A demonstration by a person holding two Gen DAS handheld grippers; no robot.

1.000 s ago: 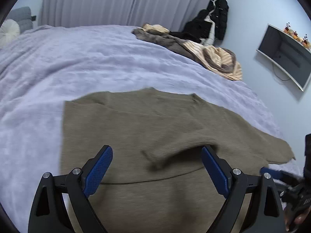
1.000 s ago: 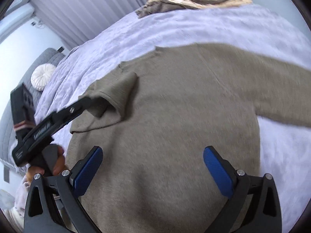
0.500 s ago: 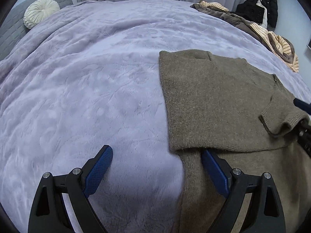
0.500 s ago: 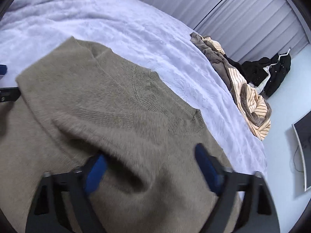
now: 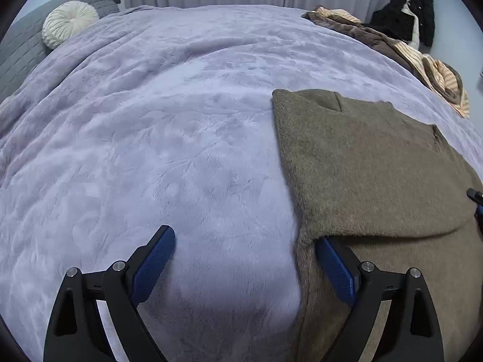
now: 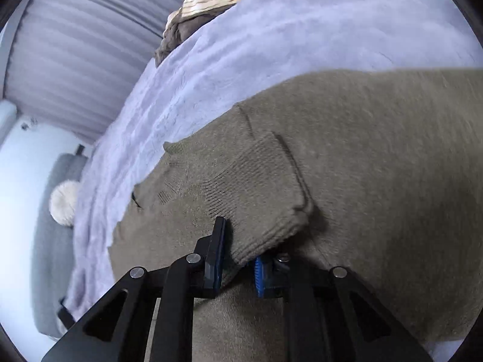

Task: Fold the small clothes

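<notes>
An olive-brown knit sweater [image 5: 371,163] lies flat on the lilac bed cover [image 5: 151,150], with one side folded over its body. My left gripper [image 5: 244,259] stands open astride the sweater's left edge. Its right finger [image 5: 332,265] sits at the lip of the folded flap, and its left finger rests over bare cover. In the right wrist view the ribbed sleeve cuff [image 6: 262,199] lies on the sweater [image 6: 392,166]. My right gripper [image 6: 238,253] has its jaws closing, with the cuff's end pinched between the pads.
A heap of striped and brown clothes [image 5: 422,60] lies at the bed's far right edge. A round cream cushion [image 5: 69,24] leans on a grey headboard [image 5: 18,48] at far left. Dark garments [image 5: 413,9] hang by the curtain. The right gripper's tip [image 5: 475,194] shows at the right rim.
My left gripper swung from above the sweater's body to its left edge and sank. My right gripper went from wide open to nearly shut on the sleeve cuff.
</notes>
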